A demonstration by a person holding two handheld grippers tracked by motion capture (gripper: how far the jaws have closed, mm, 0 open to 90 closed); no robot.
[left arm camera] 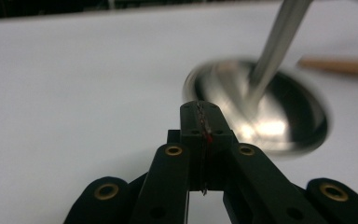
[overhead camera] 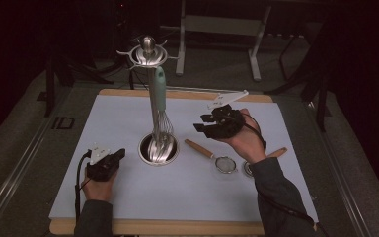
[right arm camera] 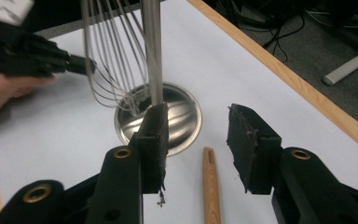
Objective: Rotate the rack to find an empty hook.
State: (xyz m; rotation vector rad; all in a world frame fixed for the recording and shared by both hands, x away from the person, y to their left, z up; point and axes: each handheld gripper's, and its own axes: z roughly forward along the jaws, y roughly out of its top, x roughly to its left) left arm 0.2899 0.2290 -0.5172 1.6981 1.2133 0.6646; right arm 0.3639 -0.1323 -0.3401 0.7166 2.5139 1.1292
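Below the right hand-held gripper [overhead camera: 211,123] lies the strainer [overhead camera: 225,164].

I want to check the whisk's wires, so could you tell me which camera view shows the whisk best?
The right gripper view: the whisk hangs close, wires sharp beside the stand's pole. The high view shows the whole whisk, small, with its green handle. The left gripper view gives a blurred stand base.

**Around the work: sheet, frame and cables**

A pale sheet [overhead camera: 128,192] covers most of the wooden worktop [overhead camera: 177,94], whose bare edge shows along the far and near sides. Near the sheet's right edge lies a second wooden handle [overhead camera: 279,152], partly hidden. Beyond the worktop, a white metal frame [overhead camera: 222,24] stands on grey floor [overhead camera: 19,138]. Dark cables [right arm camera: 279,28] trail there.
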